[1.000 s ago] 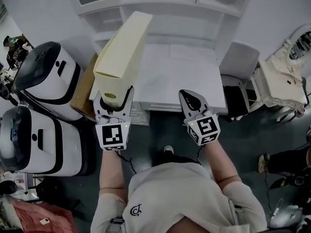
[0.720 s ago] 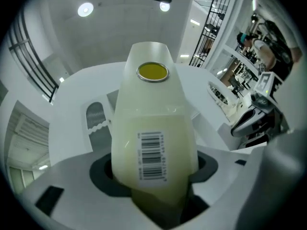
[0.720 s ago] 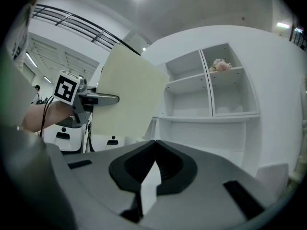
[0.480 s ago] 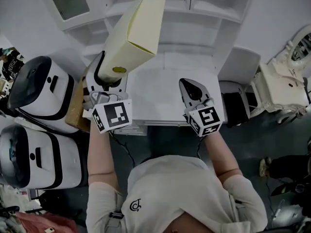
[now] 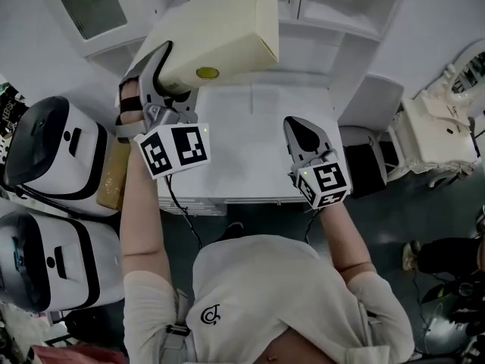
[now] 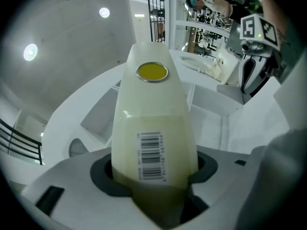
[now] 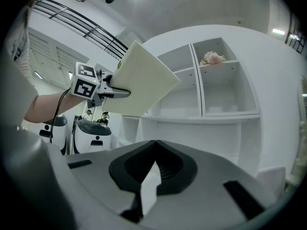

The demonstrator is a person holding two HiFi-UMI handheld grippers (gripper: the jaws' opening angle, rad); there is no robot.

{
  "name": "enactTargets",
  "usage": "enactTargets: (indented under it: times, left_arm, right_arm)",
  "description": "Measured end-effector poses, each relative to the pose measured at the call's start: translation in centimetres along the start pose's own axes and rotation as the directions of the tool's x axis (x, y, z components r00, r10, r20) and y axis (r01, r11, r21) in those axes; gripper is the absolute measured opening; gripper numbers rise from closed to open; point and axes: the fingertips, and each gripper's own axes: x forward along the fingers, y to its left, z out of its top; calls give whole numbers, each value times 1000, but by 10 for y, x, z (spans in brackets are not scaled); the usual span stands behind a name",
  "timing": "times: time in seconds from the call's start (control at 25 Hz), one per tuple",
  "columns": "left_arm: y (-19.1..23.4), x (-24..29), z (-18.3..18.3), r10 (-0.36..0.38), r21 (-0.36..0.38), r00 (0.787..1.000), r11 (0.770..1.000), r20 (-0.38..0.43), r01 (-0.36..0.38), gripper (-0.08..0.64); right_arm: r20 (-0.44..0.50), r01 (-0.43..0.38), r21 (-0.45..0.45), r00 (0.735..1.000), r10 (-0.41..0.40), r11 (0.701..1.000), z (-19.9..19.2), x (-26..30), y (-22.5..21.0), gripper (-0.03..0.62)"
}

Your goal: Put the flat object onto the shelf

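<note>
Flat cream box (image 5: pixel 220 29) was clamped in the left gripper (image 6: pixel 154 174) fingers, up at the shelf (image 7: pixel 220 116); right gripper (image 5: pixel 301 131) fingers were together, empty.

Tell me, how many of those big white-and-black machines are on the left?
2. One machine stands left of the table; the second machine is beside it, nearer the person. Others may lie outside the frame.
</note>
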Motion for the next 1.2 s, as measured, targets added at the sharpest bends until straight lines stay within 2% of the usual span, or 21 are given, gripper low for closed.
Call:
enactTargets:
  times: [0.12, 0.24, 0.52, 0.6, 0.76, 0.84, 0.96, 1.2]
  left_arm:
    - [-3, 23, 3, -20, 93, 1000, 995, 0, 20, 302]
    - [-9, 51, 2, -40, 202, 999, 978, -11, 42, 304]
    - [-23, 95, -18, -96, 276, 995, 956, -30, 101, 304]
    - [-30, 106, -22, -109, 321, 993, 940, -43, 117, 307]
    - [-49, 132, -34, -149, 416, 984, 892, -93, 175, 314]
    - [-59, 144, -41, -167, 434, 979, 878, -115, 201, 317]
    - [-61, 159, -47, -171, 425, 977, 880, -129, 210, 316]
    - [-65, 193, -59, -158, 457, 977, 865, -146, 208, 319]
  right_arm:
    - [7, 17, -3, 1000, -17, 1000, 3, 13, -4, 8]
    - [11, 30, -4, 999, -30, 1000, 6, 26, -9, 9]
    - [5, 62, -11, 998, -62, 998, 3, 46, -14, 8]
    - [2, 71, -16, 997, -71, 997, 1, 49, -16, 9]
    - [-10, 83, -32, 996, -83, 996, -3, 59, -20, 9]
    - [-17, 85, -33, 996, -86, 996, -6, 63, -20, 8]
    - [-27, 89, -34, 996, -90, 995, -10, 69, -21, 8]
    - [-51, 99, -29, 994, -100, 995, -20, 81, -31, 9]
